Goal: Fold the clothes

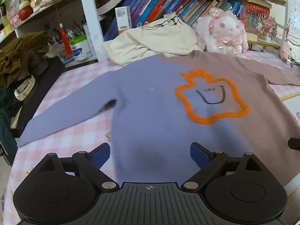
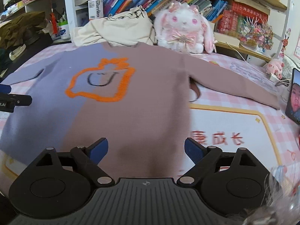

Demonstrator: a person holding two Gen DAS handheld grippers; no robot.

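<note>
A two-tone sweater [image 1: 150, 101], lilac on one half and dusty pink on the other [image 2: 150, 86], lies flat and face up on the bed, both sleeves spread out. An orange outlined figure [image 1: 211, 97] with a black smile sits on its chest. My left gripper [image 1: 150, 154] hovers over the lilac lower body, jaws wide apart with nothing between them. My right gripper [image 2: 146, 150] hangs open over the pink lower body near its side edge, also holding nothing. The left gripper's tip [image 2: 11, 99] shows at the left edge of the right wrist view.
A cream garment [image 1: 150, 43] is heaped behind the sweater's collar, beside a white and pink plush rabbit [image 2: 183, 30]. Bookshelves [image 1: 168, 3] stand behind. A phone [image 2: 294, 97] is propped at the right of the bed. Dark clothes and a watch [image 1: 24, 90] lie at the left.
</note>
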